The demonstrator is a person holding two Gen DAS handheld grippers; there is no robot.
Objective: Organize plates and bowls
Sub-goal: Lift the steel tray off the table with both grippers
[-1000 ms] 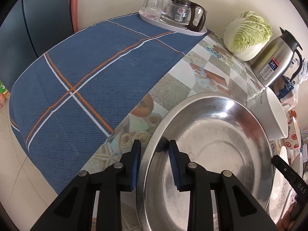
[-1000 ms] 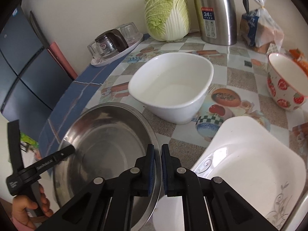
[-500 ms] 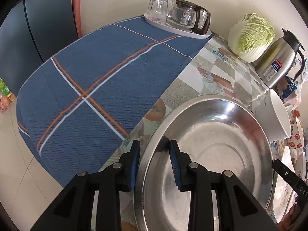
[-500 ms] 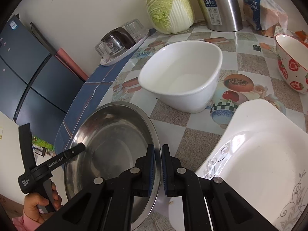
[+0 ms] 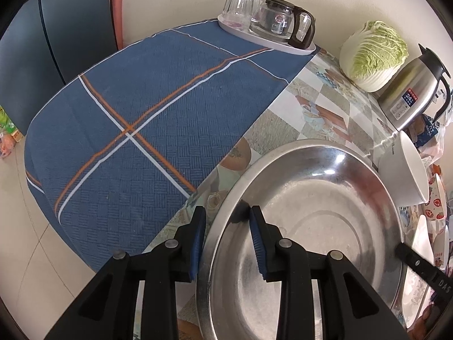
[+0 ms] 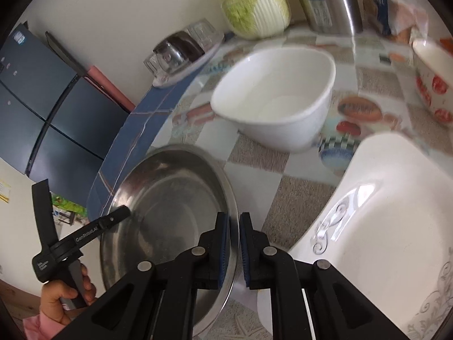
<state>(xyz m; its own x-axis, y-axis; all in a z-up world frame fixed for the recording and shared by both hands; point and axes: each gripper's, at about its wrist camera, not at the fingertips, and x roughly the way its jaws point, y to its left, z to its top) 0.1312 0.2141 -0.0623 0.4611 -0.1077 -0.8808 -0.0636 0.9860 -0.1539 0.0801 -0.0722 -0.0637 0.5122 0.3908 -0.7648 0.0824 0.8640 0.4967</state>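
Table (image 5: 325, 104) with patterned top, blue checked cloth (image 5: 147, 130) over its far-left end | left tongs (image 5: 226, 243) gaping astride near rim of wide steel basin (image 5: 325, 226), no squeeze visible | right tongs (image 6: 232, 252) pinched on opposite rim, blurred | white plate (image 6: 396, 226) cut off | white oval bowl (image 6: 277, 99) beyond.
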